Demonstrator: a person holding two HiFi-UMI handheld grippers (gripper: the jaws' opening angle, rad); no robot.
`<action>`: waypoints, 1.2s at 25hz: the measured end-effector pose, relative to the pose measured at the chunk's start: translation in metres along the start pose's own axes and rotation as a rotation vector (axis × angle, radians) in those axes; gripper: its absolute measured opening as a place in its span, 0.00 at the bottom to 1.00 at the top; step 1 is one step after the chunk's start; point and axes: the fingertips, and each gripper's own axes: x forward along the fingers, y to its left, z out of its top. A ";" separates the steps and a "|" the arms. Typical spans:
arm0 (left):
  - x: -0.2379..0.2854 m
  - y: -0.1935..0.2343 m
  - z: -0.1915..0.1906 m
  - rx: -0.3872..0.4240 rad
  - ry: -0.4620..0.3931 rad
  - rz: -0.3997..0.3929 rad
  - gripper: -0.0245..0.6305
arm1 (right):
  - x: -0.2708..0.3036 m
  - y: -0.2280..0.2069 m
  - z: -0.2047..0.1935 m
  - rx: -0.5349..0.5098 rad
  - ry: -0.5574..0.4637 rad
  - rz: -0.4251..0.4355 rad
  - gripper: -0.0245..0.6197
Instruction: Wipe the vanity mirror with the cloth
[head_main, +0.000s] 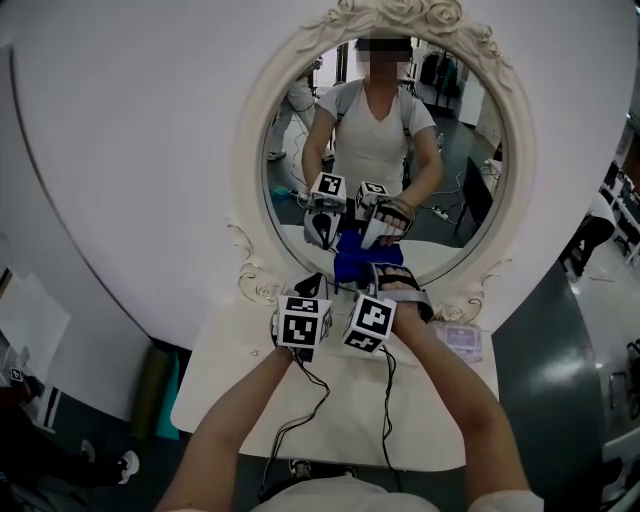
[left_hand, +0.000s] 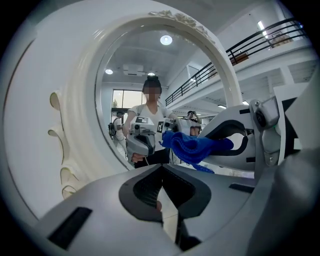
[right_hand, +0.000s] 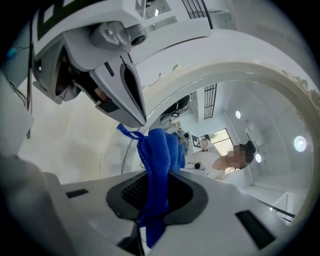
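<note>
Both grippers have pale grey moulded shells. The left gripper (left_hand: 161, 186) and the right gripper (right_hand: 156, 192) carry dark grey ribbed pads (left_hand: 143, 192) set in rounded, black-edged recesses. A white cube (head_main: 303, 322) printed with black square markers sits on the left one, and a matching cube (head_main: 370, 322) on the right. Thin black cables (head_main: 312, 392) run from both. A round silver screw (left_hand: 260, 118) marks the right gripper's hinge. The person wears a white short-sleeved top (head_main: 335, 496) and a dark glove with pale bands (head_main: 405, 284).
</note>
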 end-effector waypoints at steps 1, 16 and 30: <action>0.001 0.001 -0.004 -0.002 0.007 0.000 0.05 | 0.002 0.005 0.000 0.006 -0.002 0.012 0.15; 0.007 0.000 -0.043 -0.014 0.060 -0.013 0.05 | 0.024 0.057 -0.008 0.049 0.002 0.115 0.15; 0.010 0.005 -0.061 -0.031 0.087 -0.006 0.05 | 0.036 0.085 -0.016 0.066 0.048 0.214 0.15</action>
